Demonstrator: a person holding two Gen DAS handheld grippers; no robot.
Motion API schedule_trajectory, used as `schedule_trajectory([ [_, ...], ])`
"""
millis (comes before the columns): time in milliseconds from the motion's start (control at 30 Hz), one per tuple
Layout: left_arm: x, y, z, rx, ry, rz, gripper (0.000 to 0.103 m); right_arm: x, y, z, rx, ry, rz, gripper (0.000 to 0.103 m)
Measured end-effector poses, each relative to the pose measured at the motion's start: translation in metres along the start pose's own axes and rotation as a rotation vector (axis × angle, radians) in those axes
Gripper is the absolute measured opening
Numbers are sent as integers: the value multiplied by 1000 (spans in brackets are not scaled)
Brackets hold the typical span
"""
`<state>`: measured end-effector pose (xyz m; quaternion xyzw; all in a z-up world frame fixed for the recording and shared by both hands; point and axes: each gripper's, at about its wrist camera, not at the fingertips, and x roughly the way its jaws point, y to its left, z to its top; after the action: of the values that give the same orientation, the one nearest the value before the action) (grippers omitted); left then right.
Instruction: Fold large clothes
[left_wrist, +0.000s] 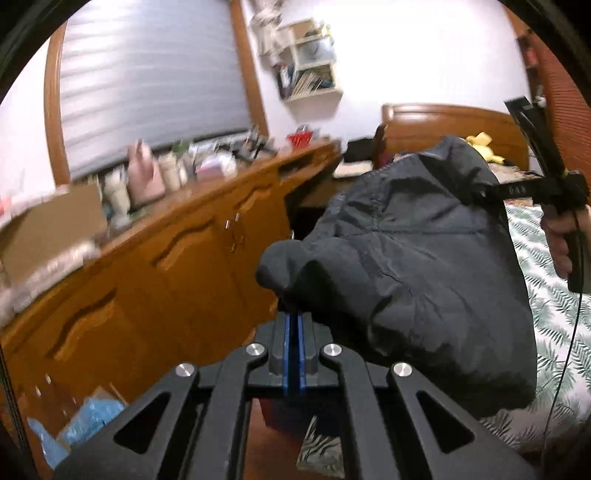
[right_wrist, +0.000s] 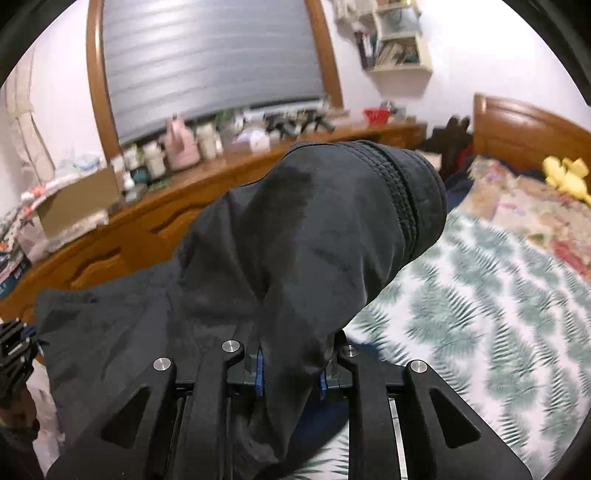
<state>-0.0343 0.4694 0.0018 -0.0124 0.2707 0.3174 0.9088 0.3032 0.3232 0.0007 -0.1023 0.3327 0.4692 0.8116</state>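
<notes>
The left gripper (left_wrist: 294, 317) pinches one dark jacket (left_wrist: 424, 258) above a wooden cabinet (left_wrist: 147, 258), the other tool's hand (left_wrist: 561, 240) beyond; the right gripper (right_wrist: 291, 365) clamps a thick fold, its ribbed cuff (right_wrist: 410, 195) hiding the leaf-print bed (right_wrist: 480, 295).

Left hand-held gripper (left_wrist: 294, 325): black linkage arms, silver screws, blue pads, black cable

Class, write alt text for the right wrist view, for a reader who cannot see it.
The right gripper clamps a bunched fold of a dark jacket, which rises in front of the camera above a bed with a green leaf-print sheet. Behind stand a cluttered wooden dresser and a window with a closed grey blind.
</notes>
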Motion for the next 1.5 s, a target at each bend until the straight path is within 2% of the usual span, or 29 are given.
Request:
schedule_trajectory([
  [100,26,3,-22,-28,66,4,1,40,2,-22,-2,106,-34,19],
  [233,26,0,-32,-72,78,1,2,58,0,-46,-53,173,-96,22],
  [367,11,-2,-33,-107,80,-6,5,43,-4,-61,-89,168,-134,39],
  [500,-14,-17,-27,-89,47,-35,8,-7,-3,-84,-148,106,-152,43],
  [567,-29,-36,-22,-59,25,-54,10,-31,-6,-90,-146,73,-153,50],
  [667,-48,-63,-12,-24,-9,-81,12,-79,-6,-107,-141,18,-167,53],
  [1000,-107,-180,14,48,-86,-298,16,-235,-34,-158,-94,-115,-242,71],
  [1100,-118,-212,12,57,-89,-350,16,-275,-43,-172,-85,-150,-295,76],
  [1267,-131,-272,-1,105,-65,-403,16,-334,-60,-203,-46,-192,-361,78],
  [1500,-150,-352,-27,157,-50,-489,17,-397,-79,-268,35,-228,-458,80],
])
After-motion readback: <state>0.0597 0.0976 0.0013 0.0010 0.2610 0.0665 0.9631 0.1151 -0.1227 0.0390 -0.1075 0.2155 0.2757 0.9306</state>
